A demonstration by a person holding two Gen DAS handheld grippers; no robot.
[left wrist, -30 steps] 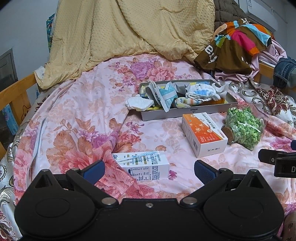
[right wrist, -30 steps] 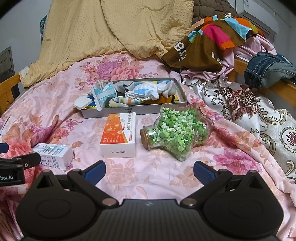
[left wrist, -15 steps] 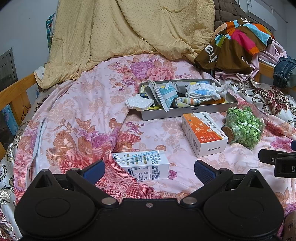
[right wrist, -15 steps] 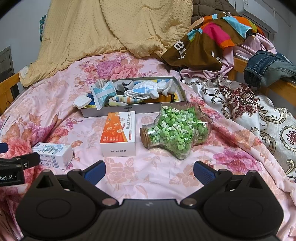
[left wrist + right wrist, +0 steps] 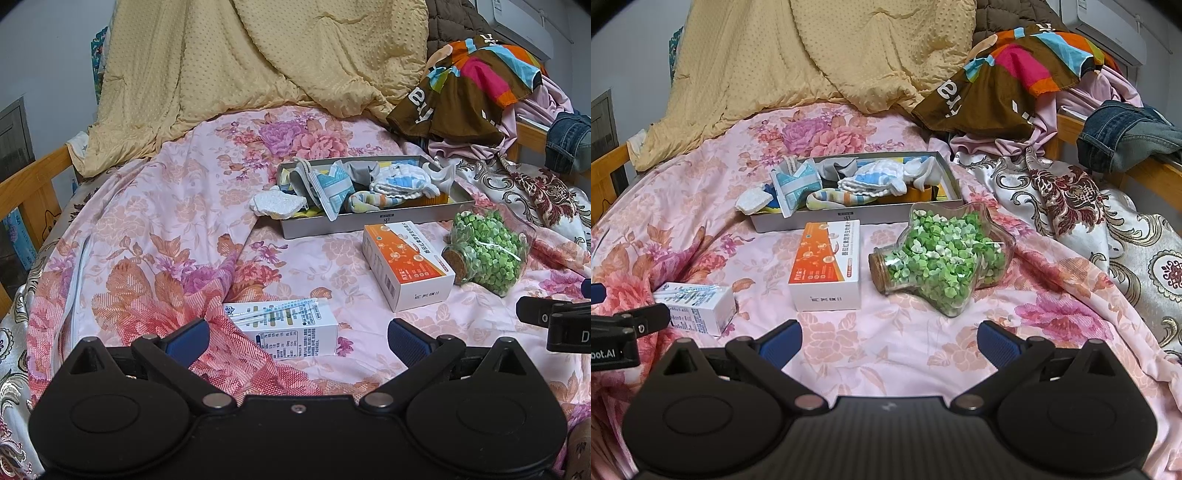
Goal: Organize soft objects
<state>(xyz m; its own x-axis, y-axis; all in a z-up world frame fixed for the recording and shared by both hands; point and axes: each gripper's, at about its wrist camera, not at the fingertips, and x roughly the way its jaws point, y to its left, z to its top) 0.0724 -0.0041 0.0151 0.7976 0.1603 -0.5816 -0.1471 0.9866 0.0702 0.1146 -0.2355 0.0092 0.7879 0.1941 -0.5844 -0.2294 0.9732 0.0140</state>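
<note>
A grey tray [image 5: 369,223] [image 5: 849,218] on the floral bedspread holds soft things: a white-and-blue cloth [image 5: 402,182] [image 5: 882,177], a striped sock [image 5: 369,201] [image 5: 834,195] and a blue-white pouch [image 5: 332,188] [image 5: 794,184]. A white sponge-like pad [image 5: 277,203] [image 5: 751,201] lies over the tray's left end. My left gripper [image 5: 295,338] is open and empty, just behind a small white carton [image 5: 284,326] [image 5: 698,304]. My right gripper [image 5: 888,339] is open and empty, near the bed's front.
An orange-white box [image 5: 406,269] [image 5: 827,269] and a star-shaped glass jar of green paper stars [image 5: 487,251] [image 5: 942,254] lie in front of the tray. A yellow quilt [image 5: 258,74] and piled clothes [image 5: 1015,81] lie behind. A wooden rail [image 5: 29,184] runs on the left.
Both views have shifted very slightly; nothing was grasped or moved, and both grippers stay open.
</note>
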